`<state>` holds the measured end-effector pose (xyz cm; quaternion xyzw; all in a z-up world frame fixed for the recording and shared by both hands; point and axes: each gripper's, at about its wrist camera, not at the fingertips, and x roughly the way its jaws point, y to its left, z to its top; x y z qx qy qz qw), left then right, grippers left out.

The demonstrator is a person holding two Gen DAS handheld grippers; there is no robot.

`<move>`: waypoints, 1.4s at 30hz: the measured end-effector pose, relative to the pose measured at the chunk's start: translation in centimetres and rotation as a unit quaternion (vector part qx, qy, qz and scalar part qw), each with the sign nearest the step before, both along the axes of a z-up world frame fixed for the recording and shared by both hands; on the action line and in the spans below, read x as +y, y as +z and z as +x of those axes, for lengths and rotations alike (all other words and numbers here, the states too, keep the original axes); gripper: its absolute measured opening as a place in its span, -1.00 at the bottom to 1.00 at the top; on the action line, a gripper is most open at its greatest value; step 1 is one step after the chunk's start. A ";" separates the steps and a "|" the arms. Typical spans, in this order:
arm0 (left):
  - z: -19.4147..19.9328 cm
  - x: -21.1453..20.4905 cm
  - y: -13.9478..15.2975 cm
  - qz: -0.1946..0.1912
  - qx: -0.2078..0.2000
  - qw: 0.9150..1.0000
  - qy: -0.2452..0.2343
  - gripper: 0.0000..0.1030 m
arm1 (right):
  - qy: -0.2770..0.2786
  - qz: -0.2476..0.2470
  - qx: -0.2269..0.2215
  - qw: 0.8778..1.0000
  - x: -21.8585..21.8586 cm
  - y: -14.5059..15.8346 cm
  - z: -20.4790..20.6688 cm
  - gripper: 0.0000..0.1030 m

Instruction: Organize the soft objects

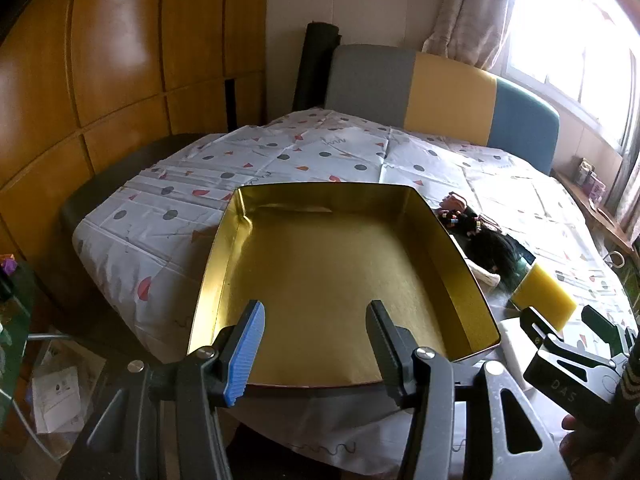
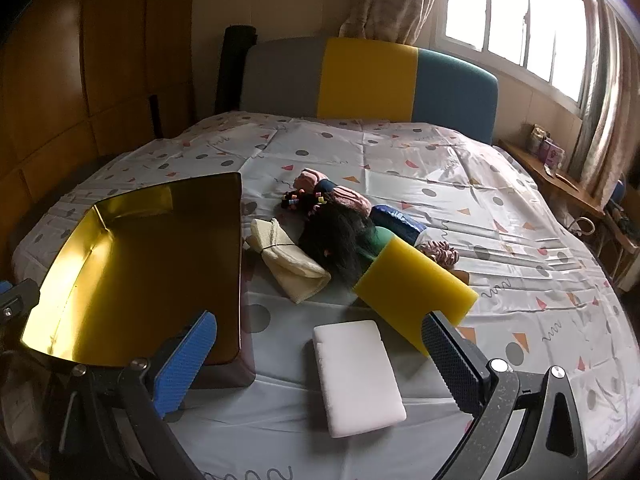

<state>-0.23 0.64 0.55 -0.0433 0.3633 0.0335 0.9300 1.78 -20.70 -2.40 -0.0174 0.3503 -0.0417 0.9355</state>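
An empty gold tin box (image 1: 328, 272) stands on the patterned tablecloth. My left gripper (image 1: 316, 316) hovers open over the tin's near edge, with nothing between its fingers. To the right of the tin (image 2: 140, 272) lies a pile of soft items: a white sponge (image 2: 356, 372), a yellow sponge (image 2: 412, 292), a cream rolled towel (image 2: 288, 260), a black hairpiece (image 2: 336, 236), pink knitted pieces (image 2: 348, 196) and a blue roll (image 2: 396, 220). My right gripper (image 2: 320, 324) is wide open just above the near end of the white sponge, touching nothing.
The round table wears a white cloth (image 2: 400, 152) with dots and triangles. A grey, yellow and blue chair back (image 2: 368, 80) stands behind it. Wooden cabinets (image 1: 120, 80) are on the left. A window and a low shelf (image 2: 552, 176) are on the right.
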 end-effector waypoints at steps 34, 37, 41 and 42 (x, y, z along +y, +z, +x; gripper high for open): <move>0.1 0.0 -0.1 0.000 0.006 1.000 -0.002 0.04 | 0.000 0.002 -0.006 1.000 -0.1 0.4 -0.1 1.00; 0.2 -0.1 -0.1 0.001 0.008 1.000 -0.003 0.04 | -0.002 0.004 -0.008 1.000 -0.3 0.5 -0.2 1.00; 0.2 -0.3 -0.4 0.003 0.011 1.000 -0.007 0.04 | -0.004 0.005 -0.011 1.000 -0.7 0.6 -0.2 1.00; 0.3 -0.3 -0.5 0.003 0.012 1.000 -0.008 0.04 | -0.005 0.005 -0.011 1.000 -0.7 0.6 -0.2 1.00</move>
